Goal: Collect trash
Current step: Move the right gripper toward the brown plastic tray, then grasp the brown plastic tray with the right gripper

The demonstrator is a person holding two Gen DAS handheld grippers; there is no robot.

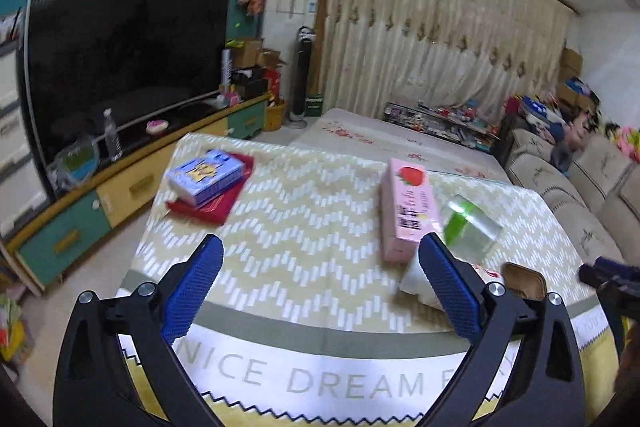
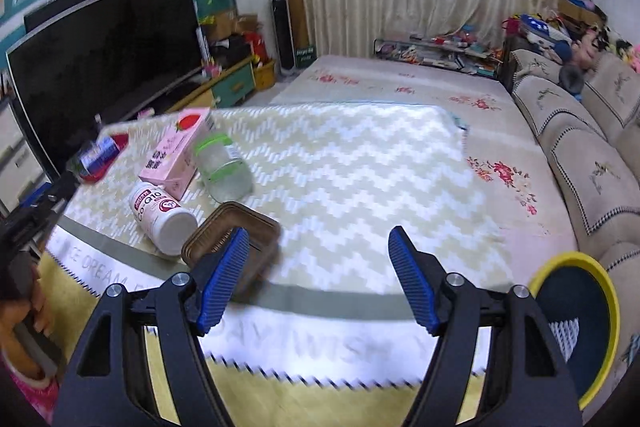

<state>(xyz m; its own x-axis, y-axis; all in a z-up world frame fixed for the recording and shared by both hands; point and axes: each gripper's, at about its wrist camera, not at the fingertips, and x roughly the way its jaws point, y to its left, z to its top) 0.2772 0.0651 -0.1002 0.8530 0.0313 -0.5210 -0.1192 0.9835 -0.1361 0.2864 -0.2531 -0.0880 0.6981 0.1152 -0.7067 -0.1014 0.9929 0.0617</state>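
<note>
- Both tongs stand open and empty; the left gripper (image 1: 320, 259) gapes wide above the zigzag cloth (image 1: 304, 211), the right gripper (image 2: 318, 259) holds a narrower gap over bare cloth.
- The trash sits in one cluster on the table: pink strawberry carton (image 2: 176, 159), clear jar with a green band (image 2: 224, 167), white supplement bottle (image 2: 160, 223) and brown tray (image 2: 232, 231), all lying close together.
- From the left tongs the cluster lies ahead and to the right, by the right finger; from the right tongs it lies ahead-left, the tray just beside the left finger.
- The bottle's long axis runs diagonally across the table; a cross-wise grasp looks likeliest.
- A yellow-rimmed bin (image 2: 576, 327) waits low on the right, nearer the right hand.
</note>
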